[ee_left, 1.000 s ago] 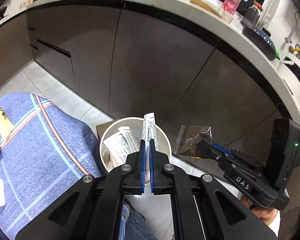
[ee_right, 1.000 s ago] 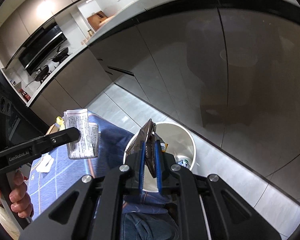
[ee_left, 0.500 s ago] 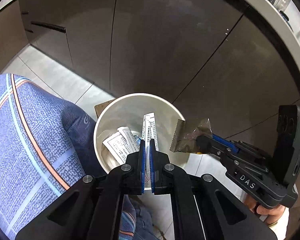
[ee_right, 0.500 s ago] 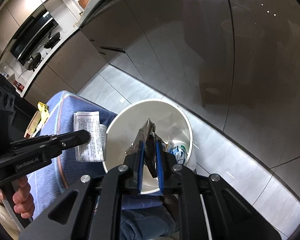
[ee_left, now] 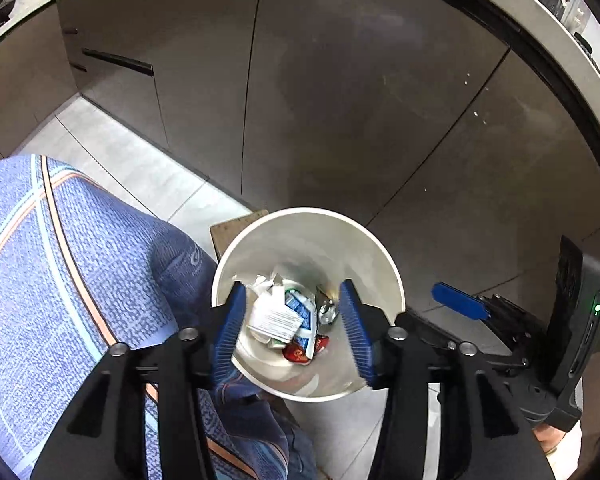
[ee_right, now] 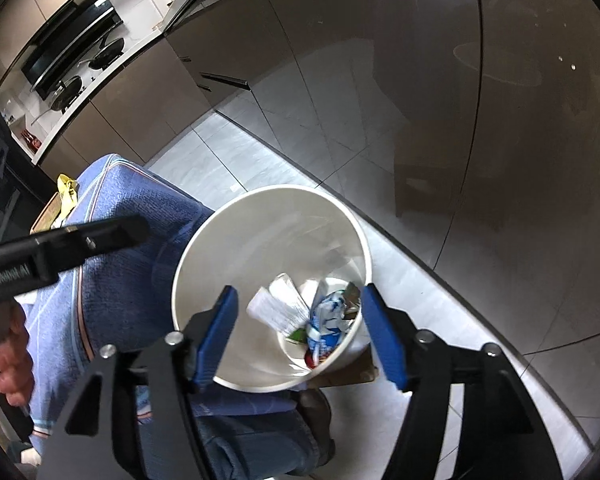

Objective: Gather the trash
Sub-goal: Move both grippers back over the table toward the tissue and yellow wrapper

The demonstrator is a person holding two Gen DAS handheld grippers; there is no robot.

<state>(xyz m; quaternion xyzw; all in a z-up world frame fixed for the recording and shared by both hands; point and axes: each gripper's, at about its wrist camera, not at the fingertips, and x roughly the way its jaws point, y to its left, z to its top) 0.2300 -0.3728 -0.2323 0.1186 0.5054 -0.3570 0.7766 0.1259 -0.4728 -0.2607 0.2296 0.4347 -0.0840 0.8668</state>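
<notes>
My left gripper [ee_left: 296, 330], black-armed with blue ribbed pads, sits low centre in its own view, jaws just sprung apart to a medium gap with nothing between the pads; both pads frame the mouth of the round white plastic waste bin [ee_left: 380, 248] below. My right gripper [ee_right: 300, 334], same build, low centre in its view, jaws likewise just opened and standing wider, pads bare, also over the bin [ee_right: 204, 248]. In the left view the right gripper [ee_left: 460, 306] shows at right edge, one blue pad poking leftward beside the bin rim, apart from it. In the right view the left gripper's black arm crosses the left side, a hand [ee_right: 12, 360] on its handle at lower left. The trash lies at the bin's bottom: a white printed paper slip [ee_left: 274, 318] on top, a crumpled blue-and-white wrapper [ee_left: 302, 316] just beside it, a red wrapper [ee_left: 300, 354] under them towards the frame bottom, a bit of silvery foil [ee_left: 328, 310] to the right. Bin stands on pale grey floor tiles [ee_left: 140, 176], close to dark grey cabinet fronts [ee_left: 340, 100]; a blue woven cloth with orange and pale stripes [ee_left: 52, 280] fills lower left, its edge touching the bin's left side. A brown cardboard piece [ee_left: 228, 232] shows behind the rim.
</notes>
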